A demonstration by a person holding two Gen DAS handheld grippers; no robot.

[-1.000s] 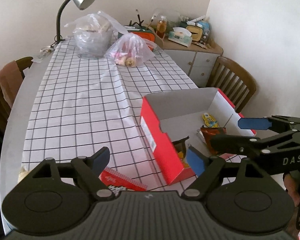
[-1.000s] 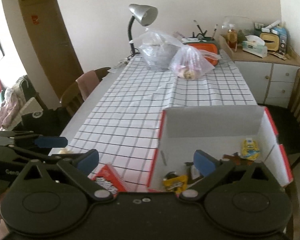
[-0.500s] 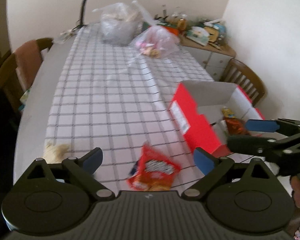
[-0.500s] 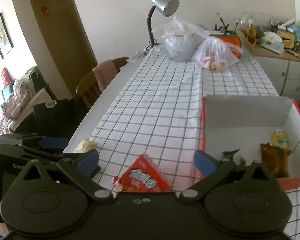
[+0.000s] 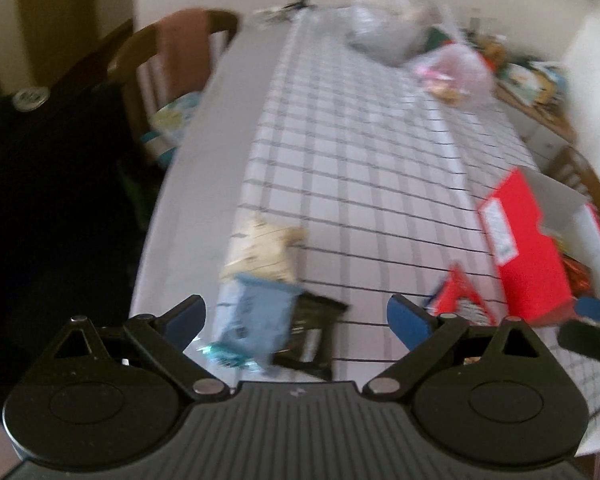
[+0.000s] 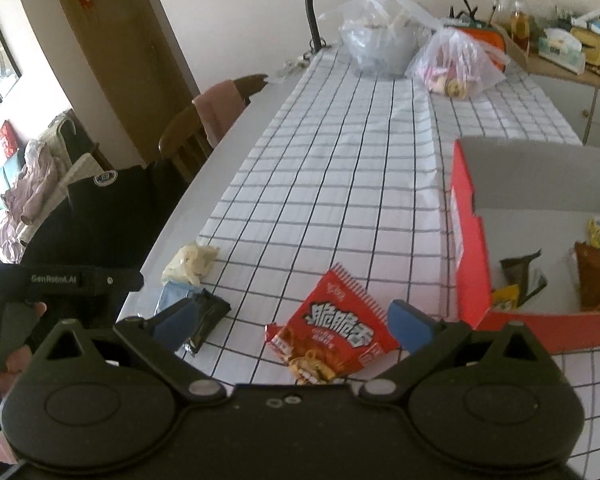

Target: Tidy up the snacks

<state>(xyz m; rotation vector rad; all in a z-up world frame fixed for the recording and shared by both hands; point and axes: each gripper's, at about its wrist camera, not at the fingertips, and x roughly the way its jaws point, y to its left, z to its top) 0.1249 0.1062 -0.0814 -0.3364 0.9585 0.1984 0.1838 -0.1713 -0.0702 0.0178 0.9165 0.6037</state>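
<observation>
At the near edge of the checked tablecloth (image 6: 340, 168), four snacks lie loose: one red packet (image 6: 334, 330), one black packet (image 6: 204, 314), one pale blue packet (image 5: 256, 320) and one cream wrapped item (image 6: 190, 262). The red box (image 6: 466, 240) stands to the right, open-topped, with what looks like four packets already inside, though the count is uncertain at that edge of the view.

The step in hand appears to be selection of the next snack. The right gripper (image 6: 292, 320) hovers with jaws spread wide and empty, the red packet lying directly between its fingers. The left gripper (image 5: 296, 320) is likewise wide open and empty, above the blue and black packets; its view is motion-blurred.

Next move, in my judgement: lower either gripper, close on its packet and carry it right into the box. Two plastic bags (image 6: 416, 40) sit far off.
</observation>
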